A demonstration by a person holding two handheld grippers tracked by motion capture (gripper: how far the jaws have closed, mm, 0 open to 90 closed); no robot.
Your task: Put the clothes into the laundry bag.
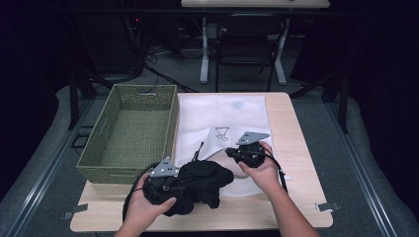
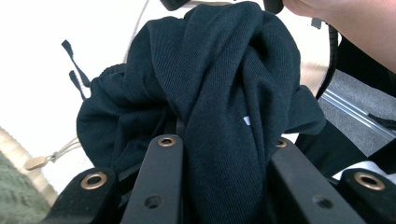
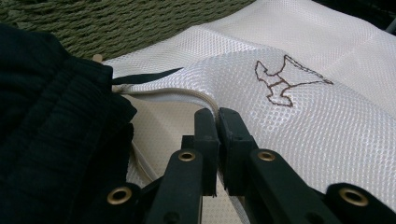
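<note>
A crumpled black garment lies at the table's near edge, over the mouth of a white mesh bag. My left gripper is shut on a thick fold of the garment, which bulges up between its jaws. To its right, my right gripper is shut on the bag's corded rim and lifts it slightly. The bag bears a small brown stitched mark. The garment sits just left of the right gripper.
A green woven basket stands at the table's left, touching the bag's side. Bare wood of the table shows to the right of the bag. A black chair and desk legs stand beyond the far edge.
</note>
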